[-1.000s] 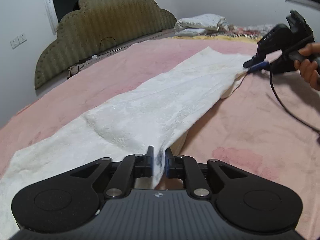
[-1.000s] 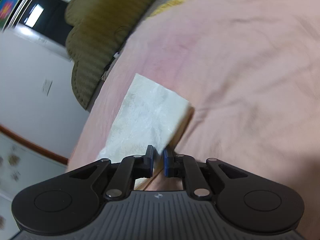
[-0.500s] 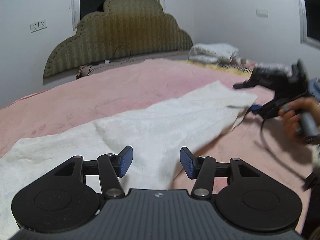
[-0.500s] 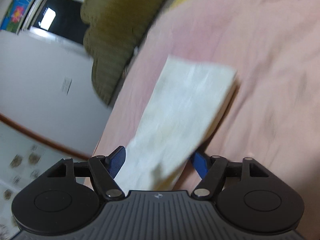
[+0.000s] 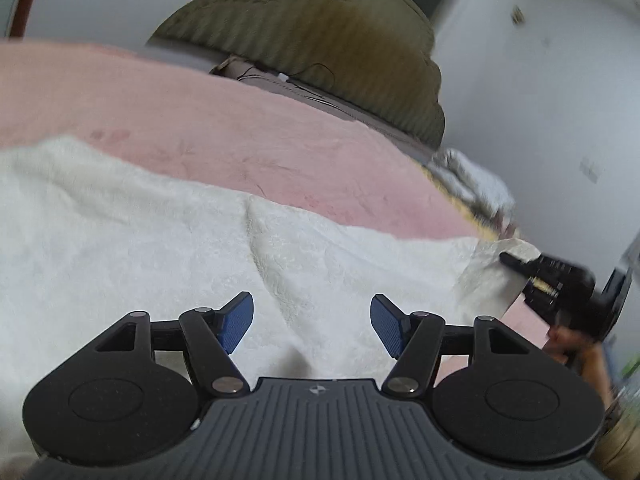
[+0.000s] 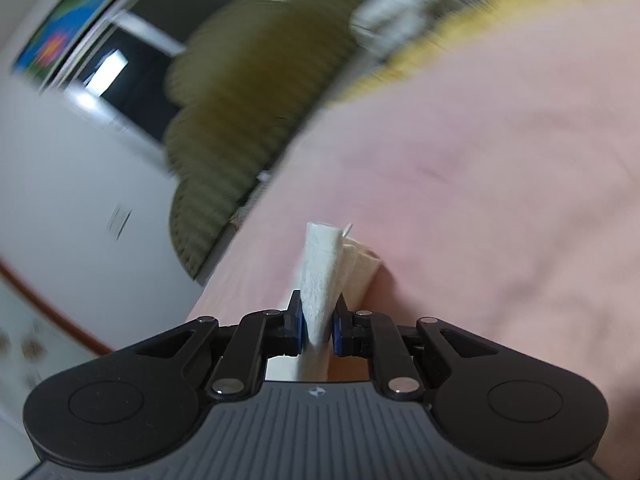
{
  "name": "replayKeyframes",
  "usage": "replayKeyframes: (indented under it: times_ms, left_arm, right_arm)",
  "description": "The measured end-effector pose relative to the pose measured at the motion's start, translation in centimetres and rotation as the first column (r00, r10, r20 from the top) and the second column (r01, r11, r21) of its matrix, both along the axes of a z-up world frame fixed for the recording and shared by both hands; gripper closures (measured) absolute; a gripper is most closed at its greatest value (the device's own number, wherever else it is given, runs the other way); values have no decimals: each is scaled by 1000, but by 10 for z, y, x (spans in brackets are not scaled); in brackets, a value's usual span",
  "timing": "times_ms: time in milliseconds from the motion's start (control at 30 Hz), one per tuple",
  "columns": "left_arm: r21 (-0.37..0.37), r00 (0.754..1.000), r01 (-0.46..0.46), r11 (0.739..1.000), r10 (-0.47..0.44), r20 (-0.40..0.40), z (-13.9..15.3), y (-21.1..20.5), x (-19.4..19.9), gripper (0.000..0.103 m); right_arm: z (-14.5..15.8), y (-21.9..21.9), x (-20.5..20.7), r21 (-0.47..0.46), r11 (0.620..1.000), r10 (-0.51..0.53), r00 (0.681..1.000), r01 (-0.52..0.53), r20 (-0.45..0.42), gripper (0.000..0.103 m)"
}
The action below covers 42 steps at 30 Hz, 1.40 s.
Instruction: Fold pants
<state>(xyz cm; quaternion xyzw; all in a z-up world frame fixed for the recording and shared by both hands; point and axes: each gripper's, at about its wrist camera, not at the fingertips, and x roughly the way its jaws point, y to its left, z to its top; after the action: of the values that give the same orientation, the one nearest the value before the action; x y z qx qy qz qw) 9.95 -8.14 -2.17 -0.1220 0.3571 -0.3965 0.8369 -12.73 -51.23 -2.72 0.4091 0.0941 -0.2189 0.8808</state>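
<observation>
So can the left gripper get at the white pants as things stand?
Probably yes. The left gripper is open right over the white pants, which lie spread on the pink blanket with nothing between. The right gripper pinches the far end.

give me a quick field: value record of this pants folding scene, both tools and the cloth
garment: white pants, spread across the bed
surface: pink blanket
left tool: open, over the pants, gripping nothing
right tool: shut on a bunched end of the pants
right tool seen from left view: at the pants' far right end
backdrop: olive headboard, white wall
image quality: right view motion-blurred
</observation>
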Motion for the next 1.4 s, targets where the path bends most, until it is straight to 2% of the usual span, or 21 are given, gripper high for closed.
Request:
replayKeyframes:
  times_ms: [33,100,200,300,333,400,533,600,667,733,767,800,833,900,967,1033,1133,1233,1300,1367,1400]
  left_arm:
    - [-45,999,-7,999,5,-41,0,4,5,34]
    - [-145,992,-20,989,2,-128,-1,11,15,31]
    - [-325,963,-49,944,-42,-266,-5,12,33,16]
    - [-483,902,-66,873,-155,-403,-15,-6,50,2]
    - [-511,879,-70,856,-189,-438,-20,-13,54,1]
    - [-517,838,-79,852,-224,-497,-28,-31,62,1]
    - [-466,792,-122,876,-197,-577,-43,-55,73,4]
    - [-454,787,-146,879,-175,-592,-47,-56,81,11]
    - [-458,798,-139,878,-175,-577,-46,-50,86,28]
    - [-416,821,-102,903,-160,-548,-39,-45,91,62]
    - [-376,844,-82,923,-136,-520,-33,-41,91,71]
    - [-327,869,-62,943,-111,-483,-26,-37,90,88]
    - [-276,895,-47,960,-82,-438,-20,-32,89,91]
    - [-172,943,-40,984,-20,-331,-4,-20,84,92]
    - [-84,972,-57,995,36,-231,11,-5,76,94]
    - [-9,987,-93,996,91,-133,24,8,70,97]
    - [98,988,-149,984,151,-17,35,19,66,97]
    - [228,979,-204,952,191,76,32,22,64,96]
    - [304,978,-203,931,179,105,24,19,63,94]
    - [345,979,-197,918,167,115,17,14,62,92]
    - [353,978,-199,914,163,130,12,18,57,90]
  right_arm:
    - [14,15,9,-99,994,37,999,-40,-30,90]
    - [35,48,29,-281,951,105,990,-129,-97,90]
    - [50,106,58,-473,839,201,961,-268,-187,90]
    - [47,156,72,-566,731,276,923,-382,-268,90]
    - [46,169,74,-579,705,298,912,-409,-283,90]
    - [43,190,77,-590,666,338,890,-456,-306,90]
    - [39,213,80,-576,628,406,852,-523,-330,90]
    - [38,221,81,-573,604,434,832,-554,-346,90]
    - [38,232,79,-584,561,462,807,-586,-367,90]
    - [37,244,79,-603,506,485,782,-616,-392,90]
    - [35,253,79,-617,469,495,767,-632,-409,90]
    - [35,261,80,-631,438,495,758,-640,-425,90]
    - [33,269,82,-642,409,493,749,-649,-442,90]
    - [33,282,88,-642,373,514,726,-669,-457,90]
    - [36,293,96,-638,350,554,701,-685,-449,90]
    - [39,306,103,-644,315,588,677,-697,-444,90]
    - [39,329,117,-647,261,626,636,-716,-451,89]
    - [33,349,136,-631,226,650,597,-743,-470,89]
    - [26,359,149,-592,212,650,564,-778,-509,87]
    - [22,365,155,-545,214,641,537,-811,-548,75]
    - [22,365,153,-533,206,646,523,-820,-556,74]
